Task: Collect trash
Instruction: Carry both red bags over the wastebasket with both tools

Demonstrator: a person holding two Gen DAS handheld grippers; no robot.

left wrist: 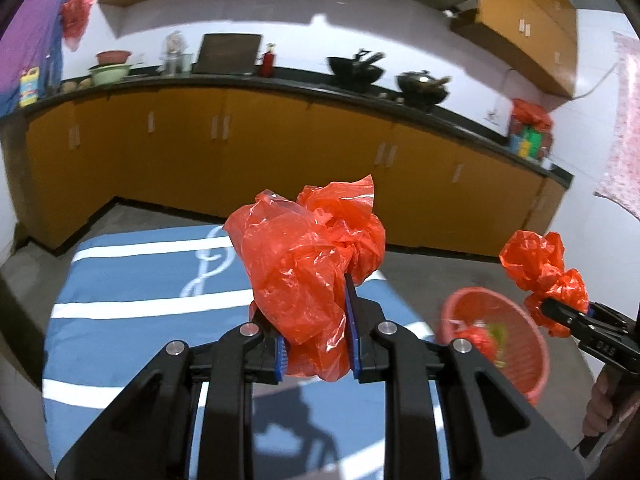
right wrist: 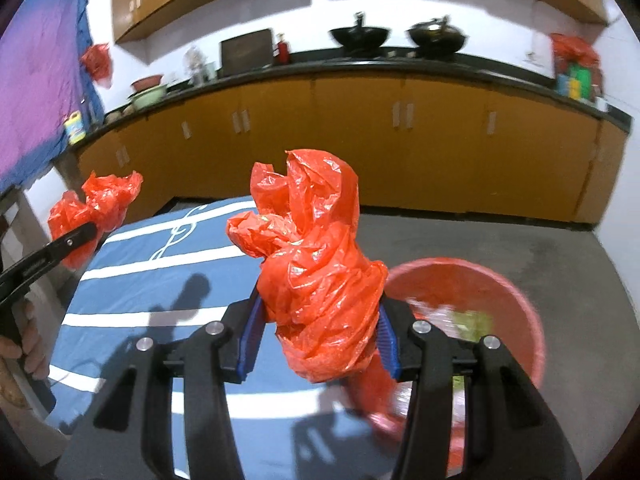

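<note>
My left gripper (left wrist: 316, 300) is shut on a crumpled red plastic bag (left wrist: 308, 264) and holds it above the blue striped cloth (left wrist: 132, 288). It also shows at the left of the right wrist view (right wrist: 86, 236), with its bag (right wrist: 96, 212). My right gripper (right wrist: 320, 300) is shut on a second crumpled red plastic bag (right wrist: 316, 272), held beside the rim of a red basket (right wrist: 516, 300). In the left wrist view the right gripper (left wrist: 560, 308) and its bag (left wrist: 540, 268) hang just right of the basket (left wrist: 524, 320), which holds some trash.
The blue cloth with white stripes (right wrist: 160, 288) covers a low surface on the grey floor (right wrist: 500, 240). Orange kitchen cabinets (left wrist: 240, 152) under a black counter run along the back. Woks (left wrist: 356, 68), bowls and bottles stand on the counter.
</note>
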